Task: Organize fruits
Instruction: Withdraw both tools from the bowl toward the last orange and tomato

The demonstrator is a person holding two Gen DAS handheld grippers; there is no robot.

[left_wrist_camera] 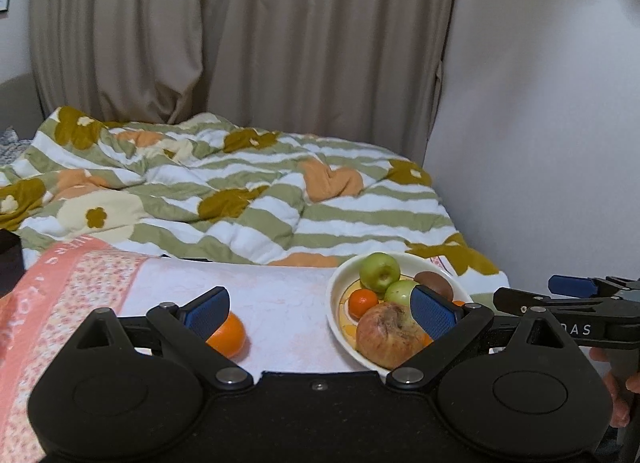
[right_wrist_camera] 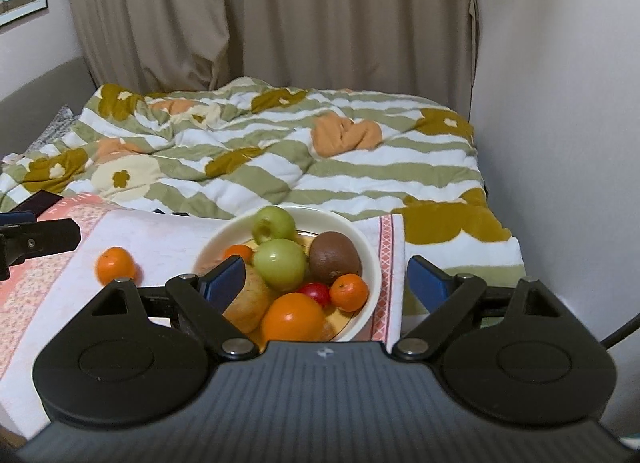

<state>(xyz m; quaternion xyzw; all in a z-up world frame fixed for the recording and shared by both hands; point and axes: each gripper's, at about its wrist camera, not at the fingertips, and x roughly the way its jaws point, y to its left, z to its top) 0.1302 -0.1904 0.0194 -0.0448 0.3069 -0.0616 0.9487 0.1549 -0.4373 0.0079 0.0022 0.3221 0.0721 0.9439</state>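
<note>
A cream bowl (right_wrist_camera: 370, 259) on a pink-white cloth holds two green apples (right_wrist_camera: 280, 263), a brown kiwi (right_wrist_camera: 334, 257), a large orange (right_wrist_camera: 294, 317), small tangerines (right_wrist_camera: 349, 291), a red fruit (right_wrist_camera: 316, 291) and a blotchy yellow-red apple (left_wrist_camera: 386, 337). The bowl also shows in the left wrist view (left_wrist_camera: 334, 291). One loose orange (right_wrist_camera: 116, 265) lies on the cloth left of the bowl, partly behind my left finger in the left wrist view (left_wrist_camera: 228, 335). My left gripper (left_wrist_camera: 320, 309) is open and empty above the cloth. My right gripper (right_wrist_camera: 326, 283) is open and empty over the bowl.
The cloth (left_wrist_camera: 276, 303) covers a surface in front of a bed with a striped floral duvet (left_wrist_camera: 240, 199). Beige curtains (left_wrist_camera: 240, 31) hang behind. A white wall (right_wrist_camera: 560, 103) stands at right. A dark object (left_wrist_camera: 10, 263) sits at the far left.
</note>
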